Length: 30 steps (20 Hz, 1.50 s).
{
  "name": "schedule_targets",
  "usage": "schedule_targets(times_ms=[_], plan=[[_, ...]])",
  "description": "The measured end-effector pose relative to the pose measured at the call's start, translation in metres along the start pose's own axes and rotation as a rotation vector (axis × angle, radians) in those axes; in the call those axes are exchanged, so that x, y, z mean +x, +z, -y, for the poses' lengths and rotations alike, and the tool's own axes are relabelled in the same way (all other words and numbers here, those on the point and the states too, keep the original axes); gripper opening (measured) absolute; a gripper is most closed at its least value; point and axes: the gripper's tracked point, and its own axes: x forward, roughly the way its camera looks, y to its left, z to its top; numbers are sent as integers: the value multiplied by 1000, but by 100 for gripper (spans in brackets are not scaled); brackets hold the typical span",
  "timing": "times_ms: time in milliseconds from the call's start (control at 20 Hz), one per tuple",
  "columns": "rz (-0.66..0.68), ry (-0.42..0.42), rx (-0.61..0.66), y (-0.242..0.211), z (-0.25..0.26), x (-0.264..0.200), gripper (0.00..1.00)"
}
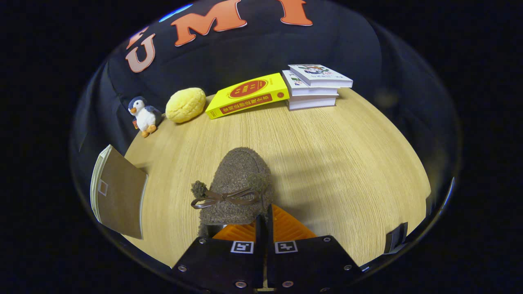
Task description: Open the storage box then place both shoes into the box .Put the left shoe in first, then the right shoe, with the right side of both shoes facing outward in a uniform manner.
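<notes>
The tongs (264, 228) are squeezed almost shut, and the back rim of a brown fuzzy shoe (239, 185) is pinched between the two fingers. The shoe hangs out ahead of them, toe pointing away, with a little bow (222, 198) across its top. It looks lifted off the wooden worktop (347, 163), but I cannot tell for sure.

I think the step now is carrying this shoe to the storage box. I cannot tell if this is the left or the right shoe.

To do it well, keep the squeeze firm, because only a thin bit of rim is held and the soft shoe could slip or swing. Move slowly. Keep it low over the bare wood, well away from the toy penguin (143, 115), the yellow squishy ball (186, 105), the yellow book (247, 96) and the stack of white books (314, 85) at the far side. Turn the shoe so its right side faces out before letting go.
</notes>
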Motion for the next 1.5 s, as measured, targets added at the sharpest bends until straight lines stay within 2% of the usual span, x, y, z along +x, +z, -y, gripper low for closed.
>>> schedule_targets(times_ms=[250, 700, 900, 1150, 1500], plan=[[51, 54, 32, 32, -63, -43, 5], [50, 212, -55, 59, -224, -92, 5], [33, 297, -87, 60, -298, -98, 5], [5, 346, -90, 56, -360, -98, 5], [-71, 342, -146, 26, -404, -77, 6]])
